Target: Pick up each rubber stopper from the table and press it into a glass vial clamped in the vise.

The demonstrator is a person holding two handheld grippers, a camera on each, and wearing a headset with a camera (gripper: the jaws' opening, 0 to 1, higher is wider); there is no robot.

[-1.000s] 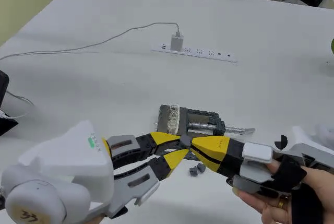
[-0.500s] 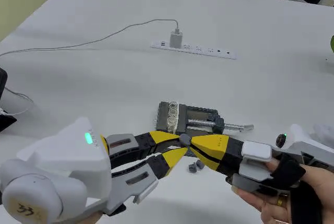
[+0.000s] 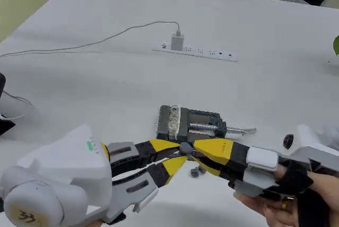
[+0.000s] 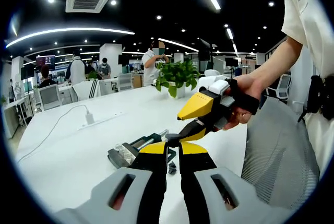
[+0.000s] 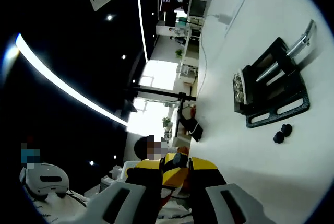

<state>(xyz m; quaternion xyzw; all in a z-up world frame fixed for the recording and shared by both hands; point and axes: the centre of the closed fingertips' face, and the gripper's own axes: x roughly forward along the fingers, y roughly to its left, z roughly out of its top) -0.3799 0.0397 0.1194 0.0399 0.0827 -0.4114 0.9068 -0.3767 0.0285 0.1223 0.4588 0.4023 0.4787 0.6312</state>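
stopper (image 3: 185,146) hangs above the desk (image 3: 106,79), just in front of the vise (image 3: 204,124), at the spot where both sets of tips meet. the right hand-held gripper (image 3: 192,150) looks closed on it: its own view has a small rounded lump between the near-shut jaws. the left hand-held gripper (image 3: 181,151) has its jaws drawn to a narrow gap with tips against the same stopper; whether it grips or only touches, i cannot tell. two loose stoppers (image 3: 197,171) lie on the desk below, near the vise foot. vials (image 3: 172,121) stand clamped at the vise's left end.

the stopper is likely light, soft and grippy, so it may twist rather than slip. best held across its wider top, narrow end free. glass is brittle, so press straight down, not sideways.
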